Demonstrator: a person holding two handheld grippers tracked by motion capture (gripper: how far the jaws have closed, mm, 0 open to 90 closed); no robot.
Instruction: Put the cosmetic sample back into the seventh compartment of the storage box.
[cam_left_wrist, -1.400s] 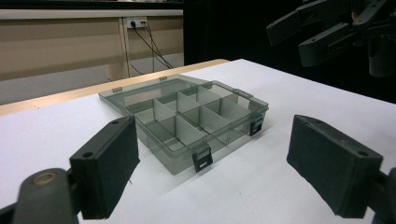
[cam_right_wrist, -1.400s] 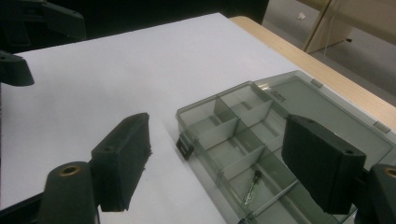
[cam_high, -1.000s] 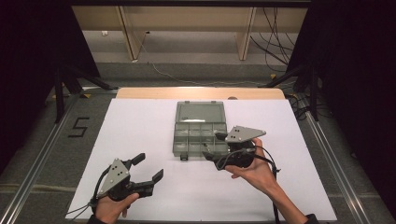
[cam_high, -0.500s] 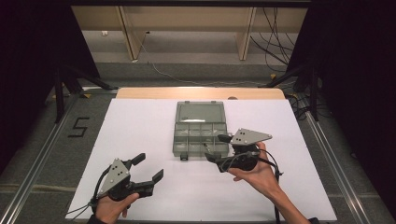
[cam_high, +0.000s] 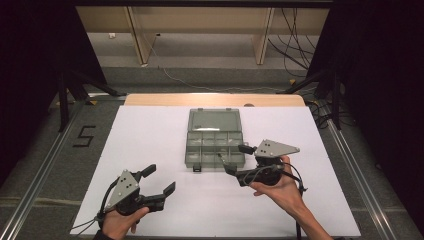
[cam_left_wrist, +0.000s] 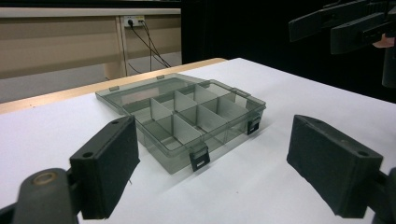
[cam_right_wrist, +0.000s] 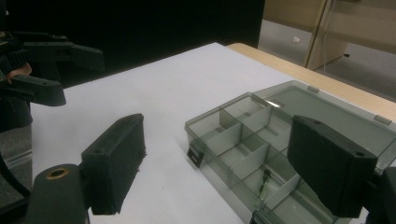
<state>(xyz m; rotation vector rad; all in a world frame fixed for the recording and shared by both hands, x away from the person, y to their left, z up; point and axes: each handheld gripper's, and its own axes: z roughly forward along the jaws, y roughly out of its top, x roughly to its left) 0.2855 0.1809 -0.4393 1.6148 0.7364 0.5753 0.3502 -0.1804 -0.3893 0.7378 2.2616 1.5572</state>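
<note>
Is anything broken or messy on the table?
Nothing looks broken or spilled. The clear box sits square on the white table, lid lying open behind it. One compartment holds a small dark thing.

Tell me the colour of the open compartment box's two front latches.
Black latches on the smoky translucent grey box; the left gripper view shows them best.

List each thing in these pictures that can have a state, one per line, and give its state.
Compartment box: open, lid laid flat behind the tray.
Front latches: undone, hanging at the front wall.
Small dark item: lying in a near compartment; too small to identify.
Left gripper: open, nothing between the jaws.
Right gripper: open, has just been opening, holding nothing.
</note>
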